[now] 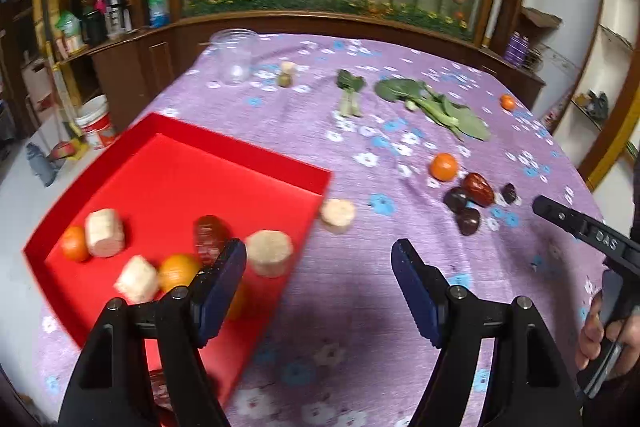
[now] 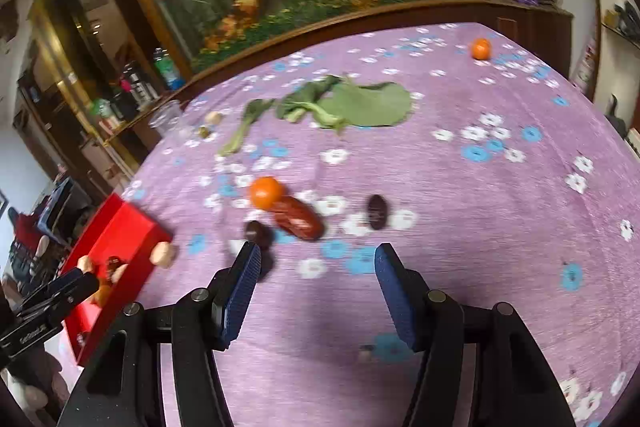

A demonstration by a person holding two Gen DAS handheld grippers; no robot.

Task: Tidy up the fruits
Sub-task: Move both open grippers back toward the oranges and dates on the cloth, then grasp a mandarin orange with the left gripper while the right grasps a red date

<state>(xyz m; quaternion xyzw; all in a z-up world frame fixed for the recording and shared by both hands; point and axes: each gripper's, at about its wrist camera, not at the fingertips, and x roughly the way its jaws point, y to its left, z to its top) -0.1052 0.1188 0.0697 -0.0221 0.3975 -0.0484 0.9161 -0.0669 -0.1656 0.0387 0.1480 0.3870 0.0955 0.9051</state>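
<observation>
Left wrist view: the left gripper [image 1: 320, 267] is spread wide and holds nothing, its left finger over the near corner of the red tray [image 1: 240, 163]. The tray sits on the purple flowered tablecloth [image 1: 360, 307] and holds two oranges, three pale cut chunks and one red date. A fourth pale chunk [image 1: 338, 215] lies on the cloth just beside the tray's right edge. Further right, an orange [image 1: 443, 167] touches a red date [image 1: 479, 189], with three dark dates close by. Leafy greens [image 1: 432, 105] lie beyond them; a second loose orange [image 1: 508, 102] sits near the far right edge; a clear jar [image 1: 236, 57] stands at the far left. Right wrist view: the right gripper [image 2: 316, 275] is likewise spread and empty, hovering above the cloth just short of the orange [image 2: 266, 192] and red date [image 2: 298, 219]. The tray [image 2: 116, 239] lies to the left.
</observation>
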